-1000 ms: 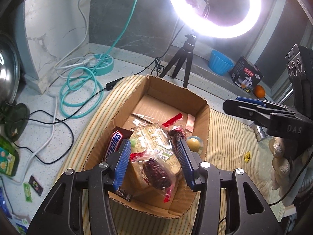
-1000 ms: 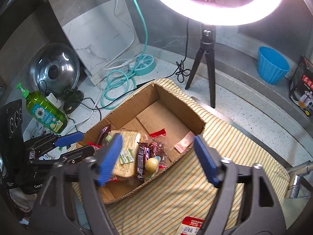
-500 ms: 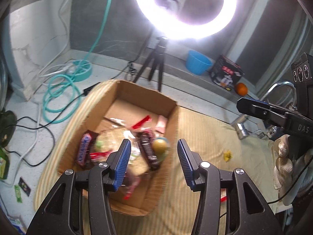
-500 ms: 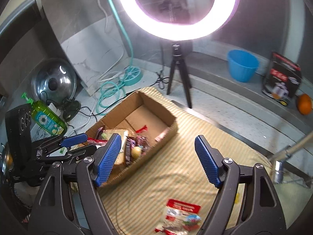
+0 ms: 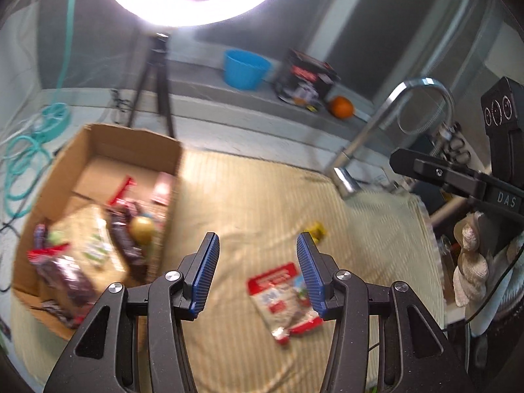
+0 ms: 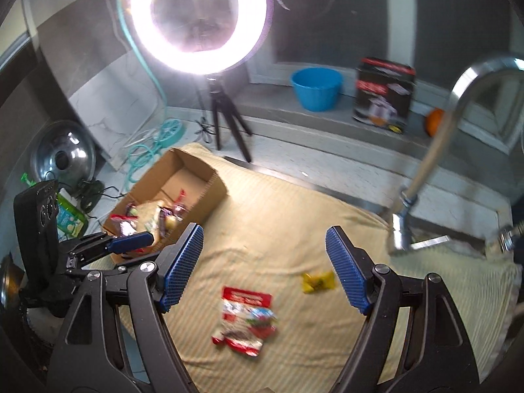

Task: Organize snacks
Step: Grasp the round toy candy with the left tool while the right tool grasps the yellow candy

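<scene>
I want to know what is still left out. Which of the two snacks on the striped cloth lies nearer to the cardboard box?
The red-and-white snack bag. It lies closer to the cardboard box than the small yellow packet, which is farther toward the faucet.

On the cloth (image 6: 278, 229), the box (image 6: 209, 193) sits left of a pouch (image 6: 245, 322), apparently with a small wrapper (image 6: 317, 281) to its right.

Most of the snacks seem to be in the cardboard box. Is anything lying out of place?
Yes. A red-and-white snack packet and a small yellow wrapped sweet lie loose on the striped cloth, outside the brown cardboard box holding the other snacks. Both tongs are open and empty.
</scene>
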Motion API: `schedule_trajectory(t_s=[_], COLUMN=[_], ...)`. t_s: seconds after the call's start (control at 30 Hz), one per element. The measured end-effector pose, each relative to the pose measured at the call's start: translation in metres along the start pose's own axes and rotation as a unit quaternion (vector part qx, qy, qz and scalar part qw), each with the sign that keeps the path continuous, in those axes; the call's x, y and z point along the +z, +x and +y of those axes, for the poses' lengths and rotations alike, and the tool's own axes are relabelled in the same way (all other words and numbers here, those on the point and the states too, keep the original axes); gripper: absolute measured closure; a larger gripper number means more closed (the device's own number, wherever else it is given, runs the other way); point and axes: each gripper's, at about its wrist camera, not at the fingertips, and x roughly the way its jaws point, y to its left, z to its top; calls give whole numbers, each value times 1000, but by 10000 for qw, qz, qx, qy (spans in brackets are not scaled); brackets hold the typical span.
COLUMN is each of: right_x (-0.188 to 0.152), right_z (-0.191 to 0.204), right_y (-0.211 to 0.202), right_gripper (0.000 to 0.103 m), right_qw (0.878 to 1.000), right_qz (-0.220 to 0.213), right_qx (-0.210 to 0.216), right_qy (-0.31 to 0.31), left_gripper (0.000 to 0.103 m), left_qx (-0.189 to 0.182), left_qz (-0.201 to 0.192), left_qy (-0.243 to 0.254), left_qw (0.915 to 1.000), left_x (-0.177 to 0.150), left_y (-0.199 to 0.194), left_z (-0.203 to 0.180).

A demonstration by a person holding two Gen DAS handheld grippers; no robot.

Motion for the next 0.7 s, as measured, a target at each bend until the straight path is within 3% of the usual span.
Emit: schedule_trajectory(t_s=[0.17,0.4,0.7], right_x=[-27,-59,-80], right_z=[-33,-64,-85], right_y=[2,26,75], right_gripper=[23,23,23], right_qw=[9995,9981,9956], right_qz=[144,480,881], right_qx=[-132,-186,-135], right_qy=[264,340,286], left_gripper=[55,55,55], left_qx=[-160,-72,200], left_qz=[353,875,1072], left_qy=[193,523,782], left_qw=[9991,9948,9910], left_x=[-17,-47,-62], left_y=[27,64,93], left_z=[-23,-47,-64])
